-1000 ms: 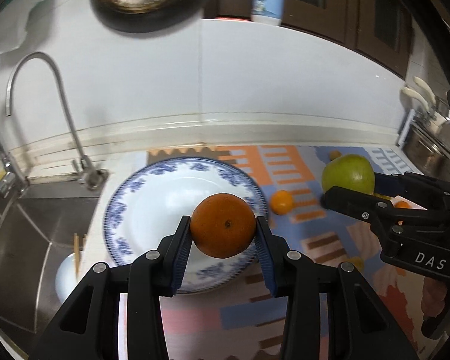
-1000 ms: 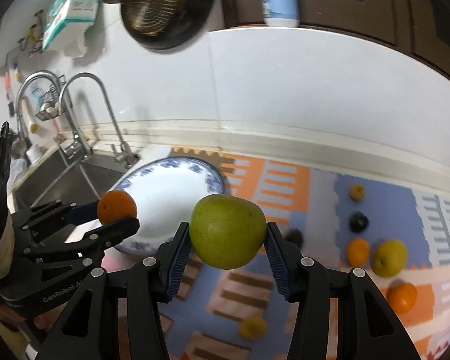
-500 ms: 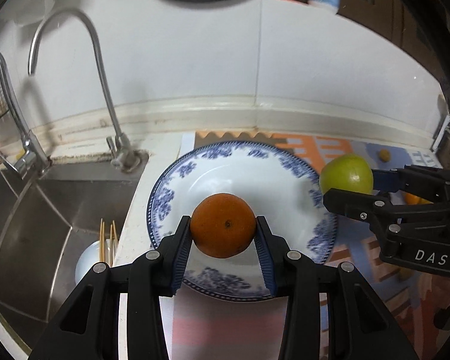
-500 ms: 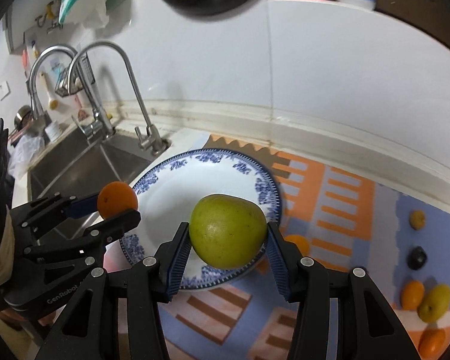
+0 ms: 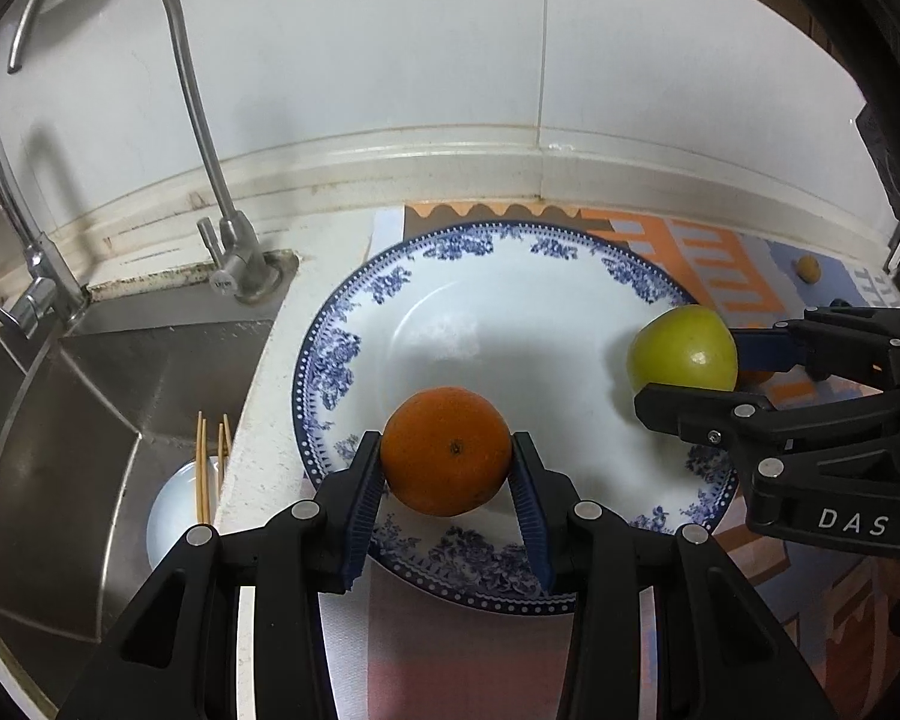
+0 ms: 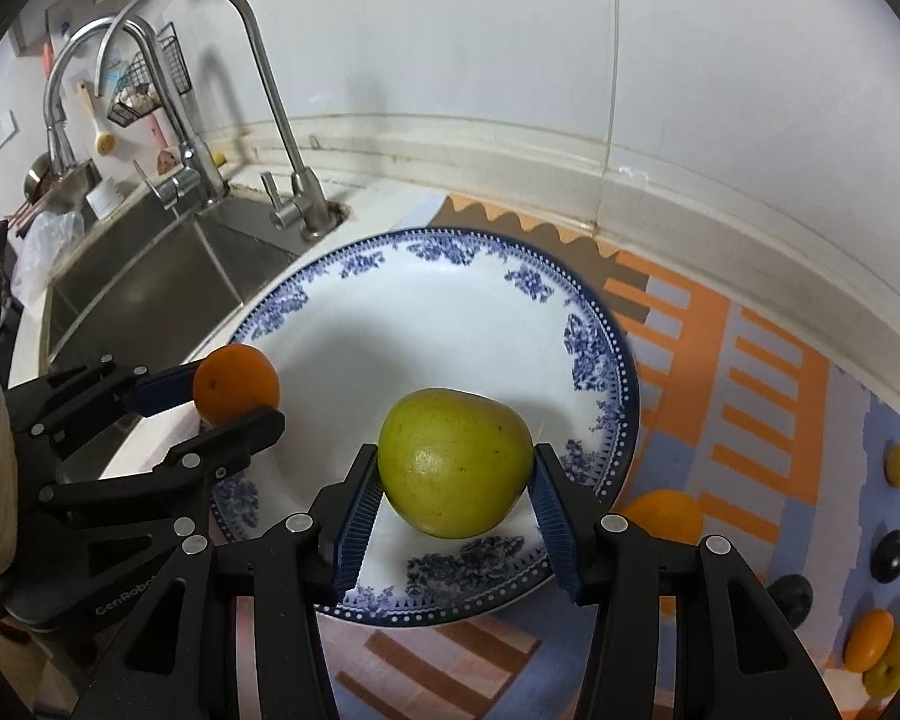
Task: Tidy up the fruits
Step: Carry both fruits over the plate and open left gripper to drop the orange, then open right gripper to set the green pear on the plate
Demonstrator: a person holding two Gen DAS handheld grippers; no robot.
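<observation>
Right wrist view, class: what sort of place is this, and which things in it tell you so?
Most likely a home kitchen counter. A steel sink with curved taps sits left of a tiled wall, and a blue-patterned plate lies on a colourful mat strewn with fruit.

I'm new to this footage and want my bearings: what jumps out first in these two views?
Two fruits held over the blue-and-white patterned plate: the left gripper clamps a round orange, and the right gripper clamps a yellow-green apple. A steel sink with a curved tap lies left of the plate.
</observation>
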